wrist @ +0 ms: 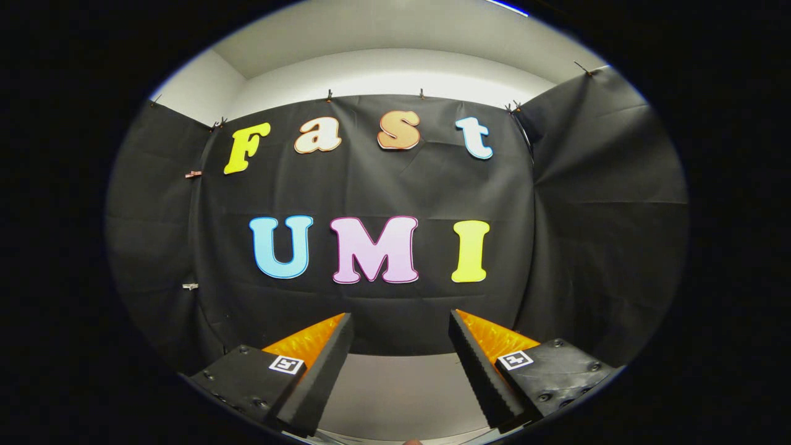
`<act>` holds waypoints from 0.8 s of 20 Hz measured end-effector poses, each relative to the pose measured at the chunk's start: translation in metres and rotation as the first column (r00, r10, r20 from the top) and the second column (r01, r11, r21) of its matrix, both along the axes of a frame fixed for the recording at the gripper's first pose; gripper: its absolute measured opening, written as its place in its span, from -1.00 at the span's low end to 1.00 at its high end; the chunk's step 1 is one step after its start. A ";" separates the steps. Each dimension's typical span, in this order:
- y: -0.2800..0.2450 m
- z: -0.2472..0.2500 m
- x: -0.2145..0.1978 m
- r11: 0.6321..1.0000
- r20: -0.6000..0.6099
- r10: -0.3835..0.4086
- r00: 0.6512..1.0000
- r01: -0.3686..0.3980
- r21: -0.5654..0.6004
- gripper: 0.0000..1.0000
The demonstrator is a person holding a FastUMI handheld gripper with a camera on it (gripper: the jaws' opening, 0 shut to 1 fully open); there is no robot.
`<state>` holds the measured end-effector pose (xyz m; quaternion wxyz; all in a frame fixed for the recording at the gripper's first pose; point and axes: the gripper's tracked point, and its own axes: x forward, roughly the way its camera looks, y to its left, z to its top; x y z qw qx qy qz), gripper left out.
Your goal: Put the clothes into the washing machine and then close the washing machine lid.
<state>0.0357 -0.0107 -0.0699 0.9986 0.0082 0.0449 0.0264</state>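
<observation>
Serrated rubber-like faces are lining the inner sides of my tongs [400, 321], and I am holding them released, the two fingers [321, 364] spread wide with nothing between them. Each finger is carrying a small square printed marker [287, 364] on its top, one at 7 o'clock and one at 5 o'clock from the gap. Between the fingers and just ahead of them, a pale grey bench [401, 389] surface is showing bare. Beyond it, at 12 o'clock, black cloth [371, 185] is hanging as the booth's back wall, creased and clipped along its top edge. More black cloth is running round at 9 o'clock and at 3 o'clock as side walls. Above the cloth, a pale wall [395, 71] is rising to a light ceiling. I am pointing the tongs level at the back wall; where the clothes and the washing machine are, I cannot tell.
</observation>
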 end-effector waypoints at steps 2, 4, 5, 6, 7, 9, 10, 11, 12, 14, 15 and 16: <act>0.004 0.000 0.000 1.000 -0.003 0.007 1.000 -0.007 0.000 0.96; 0.007 -0.001 0.001 1.000 -0.002 0.012 1.000 -0.012 -0.005 0.96; 0.009 -0.002 0.000 1.000 -0.005 0.016 1.000 -0.016 -0.005 0.96; 0.011 -0.005 0.001 1.000 -0.012 0.020 1.000 -0.020 -0.004 0.96; 0.012 -0.006 0.000 1.000 -0.016 0.021 1.000 -0.021 -0.004 0.96; 0.011 -0.006 0.001 1.000 -0.015 0.021 1.000 -0.021 -0.009 0.96; 0.011 -0.006 0.002 1.000 -0.014 0.020 1.000 -0.021 -0.011 0.96; 0.012 -0.007 0.002 1.000 -0.016 0.022 1.000 -0.023 -0.009 0.96; 0.012 -0.006 0.002 1.000 -0.017 0.022 1.000 -0.022 -0.008 0.96; 0.010 -0.005 0.003 1.000 -0.014 0.016 1.000 -0.016 -0.008 0.96; 0.009 -0.004 0.003 1.000 -0.014 0.015 1.000 -0.015 -0.006 0.96; 0.010 -0.004 0.003 1.000 -0.014 0.015 1.000 -0.015 -0.004 0.96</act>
